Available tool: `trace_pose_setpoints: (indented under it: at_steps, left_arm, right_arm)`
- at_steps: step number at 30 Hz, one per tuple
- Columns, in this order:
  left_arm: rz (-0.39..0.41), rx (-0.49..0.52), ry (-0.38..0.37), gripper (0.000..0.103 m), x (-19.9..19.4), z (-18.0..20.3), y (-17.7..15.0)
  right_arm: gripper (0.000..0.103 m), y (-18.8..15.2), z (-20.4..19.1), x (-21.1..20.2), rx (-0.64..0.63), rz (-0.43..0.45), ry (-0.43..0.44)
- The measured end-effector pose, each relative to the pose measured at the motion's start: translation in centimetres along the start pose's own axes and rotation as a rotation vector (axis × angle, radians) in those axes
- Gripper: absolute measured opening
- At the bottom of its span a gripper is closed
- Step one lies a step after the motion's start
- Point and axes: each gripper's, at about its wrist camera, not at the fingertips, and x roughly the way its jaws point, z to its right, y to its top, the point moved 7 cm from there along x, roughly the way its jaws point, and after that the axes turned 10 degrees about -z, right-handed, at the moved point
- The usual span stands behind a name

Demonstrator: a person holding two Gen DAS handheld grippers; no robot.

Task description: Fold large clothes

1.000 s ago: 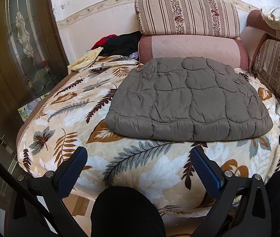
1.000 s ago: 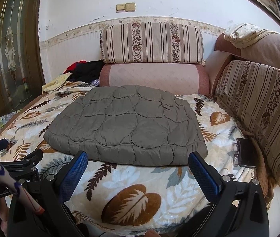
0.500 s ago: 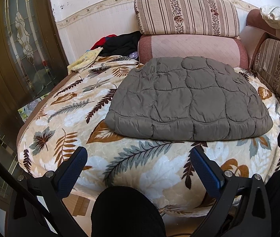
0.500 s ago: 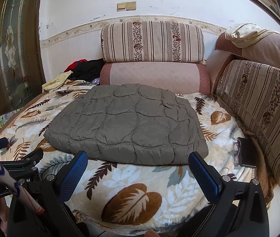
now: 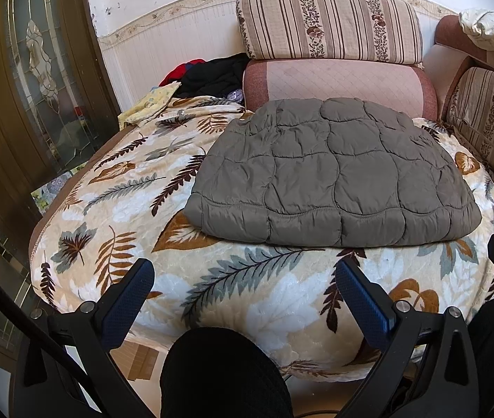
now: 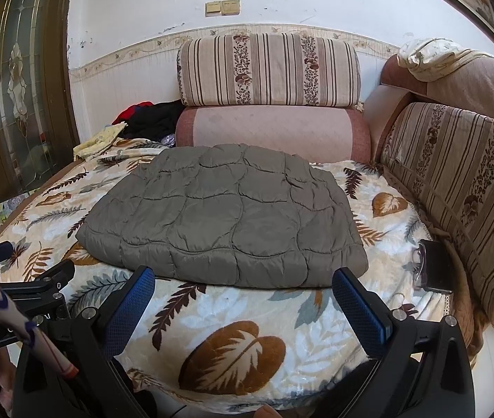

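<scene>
On the leaf-print blanket [image 5: 233, 289] a grey quilted jacket [image 5: 334, 181] lies folded flat; both grippers, left gripper [image 5: 245, 278] and right gripper [image 6: 243, 287], hold fingers wide, empty.

Both views low, facing shared sofa [image 5: 334, 80]

1. The leaf-print blanket [image 5: 135, 191] lies bare to the left of the folded grey quilted jacket [image 5: 334, 177]: open room for a hand-held gripper.
2. A bare strip of blanket also runs along the near edge, in front of the jacket.
3. Behind the jacket, the pink bolster [image 6: 271, 132] and the striped cushion [image 6: 267, 69] on top of it close off the far side.
4. On the right, the striped sofa back [image 6: 456, 181] walls the edge; a dark object [image 6: 437, 266] lies in the narrow gap beside it.
5. A pile of clothes [image 5: 208, 76] fills the far left corner.
</scene>
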Motion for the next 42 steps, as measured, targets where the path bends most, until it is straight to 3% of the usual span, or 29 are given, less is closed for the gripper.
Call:
trace_pose_setpoints:
  at_steps: [22,42]
  left_arm:
    - [-0.002,-0.004,-0.009,0.103,0.1,-0.5,-0.5]
    - [0.042,-0.061,-0.036,0.103,-1.8,-2.4,-0.1]
  right_arm:
    - [0.103,-0.2,0.3,0.1,-0.002,-0.004,-0.003]
    - [0.103,0.4,-1.4,-2.8,-0.056,0.043,-0.044]
